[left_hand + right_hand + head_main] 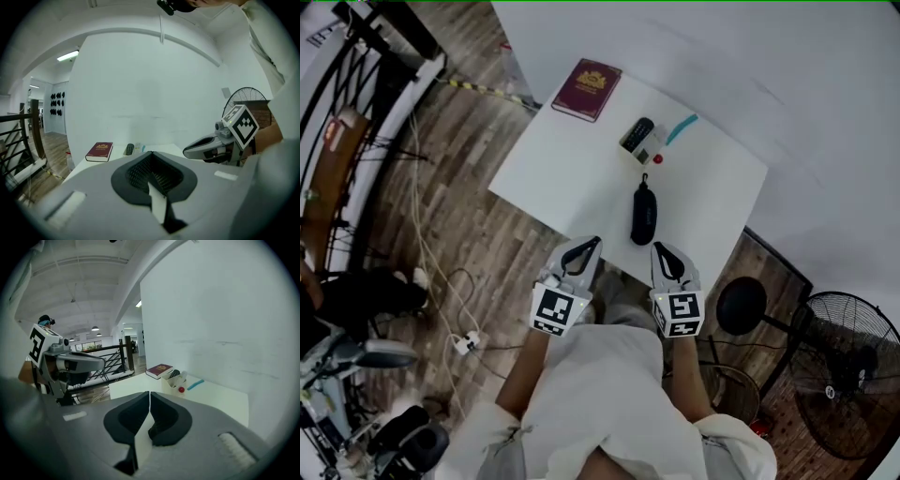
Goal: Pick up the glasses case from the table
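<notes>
We see the case (643,213), slim, black, with a loop at its far end, lying on the table (572,169) just beyond our left gripper (591,244) and right gripper (662,249), both pressed together, empty.

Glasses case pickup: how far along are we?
Nothing done: the glasses case lies flat on the white table, untouched. In hand: nothing; left gripper and right gripper are shut and empty near the table's front edge. Left: open jaws, reach the case, grip, lift.
</notes>
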`<state>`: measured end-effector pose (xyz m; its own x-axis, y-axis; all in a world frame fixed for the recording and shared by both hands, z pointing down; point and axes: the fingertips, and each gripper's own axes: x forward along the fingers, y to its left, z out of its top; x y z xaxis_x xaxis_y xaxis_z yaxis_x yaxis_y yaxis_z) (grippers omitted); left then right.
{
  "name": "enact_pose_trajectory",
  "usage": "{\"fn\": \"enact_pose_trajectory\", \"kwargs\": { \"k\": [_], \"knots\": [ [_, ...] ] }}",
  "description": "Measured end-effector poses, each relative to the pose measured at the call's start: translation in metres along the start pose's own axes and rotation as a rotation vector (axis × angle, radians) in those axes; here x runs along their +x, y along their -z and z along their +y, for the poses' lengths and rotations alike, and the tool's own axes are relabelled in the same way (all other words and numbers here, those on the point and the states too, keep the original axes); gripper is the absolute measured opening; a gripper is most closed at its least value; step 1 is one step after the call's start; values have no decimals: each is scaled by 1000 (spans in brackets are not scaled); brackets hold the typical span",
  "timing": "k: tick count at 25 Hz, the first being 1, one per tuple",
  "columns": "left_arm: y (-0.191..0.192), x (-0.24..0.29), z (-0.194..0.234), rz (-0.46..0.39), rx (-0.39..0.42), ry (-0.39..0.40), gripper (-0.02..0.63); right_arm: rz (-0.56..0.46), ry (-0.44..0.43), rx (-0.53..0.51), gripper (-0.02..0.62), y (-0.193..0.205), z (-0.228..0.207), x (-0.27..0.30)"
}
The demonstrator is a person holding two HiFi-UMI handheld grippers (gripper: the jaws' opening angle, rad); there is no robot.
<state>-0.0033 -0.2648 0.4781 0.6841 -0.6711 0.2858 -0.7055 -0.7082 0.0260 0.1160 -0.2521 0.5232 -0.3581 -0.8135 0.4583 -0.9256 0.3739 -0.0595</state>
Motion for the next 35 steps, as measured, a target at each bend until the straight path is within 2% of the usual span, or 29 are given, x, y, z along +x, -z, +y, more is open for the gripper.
{"fn": "enact_pose_trajectory", "kwargs": {
  "k": [10,18,26,32,35],
  "knots": [
    [34,54,10,100,-31,14,18,143,0,30,54,36,-36,55],
    [55,86,16,164,-53,27,18,260,-9,59,138,68,-49,90],
    [71,101,19,214,-63,41,18,347,-7,91,204,91,-54,116],
    [79,108,19,239,-67,42,18,395,-8,140,290,105,-57,131],
    [80,109,19,248,-72,41,18,416,-16,152,313,109,-56,136]
  ]
}}
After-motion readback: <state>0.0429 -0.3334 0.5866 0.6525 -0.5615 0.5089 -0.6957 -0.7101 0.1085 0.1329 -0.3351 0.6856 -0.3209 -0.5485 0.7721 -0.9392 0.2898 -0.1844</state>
